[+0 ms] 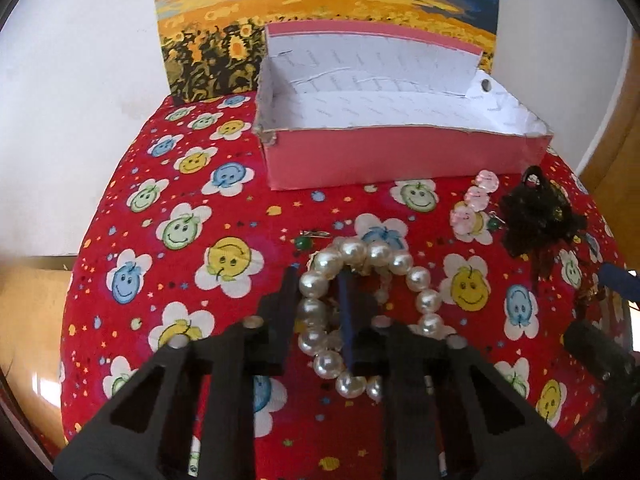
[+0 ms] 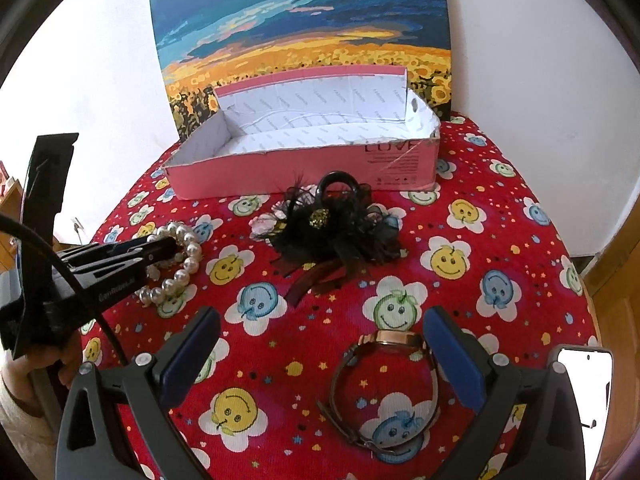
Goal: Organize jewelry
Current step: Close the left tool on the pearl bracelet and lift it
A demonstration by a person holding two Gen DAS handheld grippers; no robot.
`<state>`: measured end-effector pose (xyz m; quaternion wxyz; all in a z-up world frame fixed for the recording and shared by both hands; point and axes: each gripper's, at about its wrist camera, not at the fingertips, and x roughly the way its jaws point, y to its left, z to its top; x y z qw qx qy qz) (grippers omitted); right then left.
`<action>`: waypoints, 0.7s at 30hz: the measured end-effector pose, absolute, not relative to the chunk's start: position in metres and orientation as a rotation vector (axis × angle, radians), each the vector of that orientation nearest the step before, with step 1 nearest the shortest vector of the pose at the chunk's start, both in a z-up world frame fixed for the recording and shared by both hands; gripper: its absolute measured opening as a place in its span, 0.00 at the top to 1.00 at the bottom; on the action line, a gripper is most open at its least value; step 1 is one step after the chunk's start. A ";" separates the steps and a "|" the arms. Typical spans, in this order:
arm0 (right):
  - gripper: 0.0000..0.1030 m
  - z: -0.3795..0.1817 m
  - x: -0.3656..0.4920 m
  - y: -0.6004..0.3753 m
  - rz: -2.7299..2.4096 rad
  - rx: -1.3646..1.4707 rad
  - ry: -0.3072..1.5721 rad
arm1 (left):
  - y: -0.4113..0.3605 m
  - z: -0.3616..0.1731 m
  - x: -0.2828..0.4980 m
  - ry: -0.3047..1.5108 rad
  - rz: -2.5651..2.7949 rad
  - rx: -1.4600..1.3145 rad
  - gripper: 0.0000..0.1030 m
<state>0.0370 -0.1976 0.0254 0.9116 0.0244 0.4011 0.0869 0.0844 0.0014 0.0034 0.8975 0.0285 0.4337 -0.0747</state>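
The left gripper (image 1: 320,300) has its jaws squeezed on the pearl bracelet (image 1: 320,312), low middle, ready to lift. The pink box (image 1: 400,160) waits above. The right gripper (image 2: 320,360) jaws gape wide, empty, around the watch (image 2: 384,380).

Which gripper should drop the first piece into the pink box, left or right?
Left. The left gripper is closed on the pearl bracelet, so it probably only has to lift and carry to the pink box. The right gripper is open and holds nothing; the watch lies ungripped between its fingers.
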 end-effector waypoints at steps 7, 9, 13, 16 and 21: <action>0.00 0.028 0.036 -0.197 0.176 0.049 0.822 | 0.006 0.012 0.072 0.859 -0.182 0.024 0.95; 0.00 0.029 0.037 -0.196 0.179 0.047 0.821 | 0.009 0.016 0.067 0.845 -0.187 0.012 0.95; 0.00 0.031 0.034 -0.195 0.182 0.046 0.818 | 0.012 0.027 0.058 0.813 -0.195 -0.009 0.95; 0.00 0.032 0.032 -0.195 0.184 0.045 0.814 | 0.016 0.036 0.050 0.789 -0.200 -0.026 0.95; 0.00 0.034 0.031 -0.196 0.189 0.051 0.816 | 0.022 0.051 0.038 0.753 -0.211 -0.048 0.95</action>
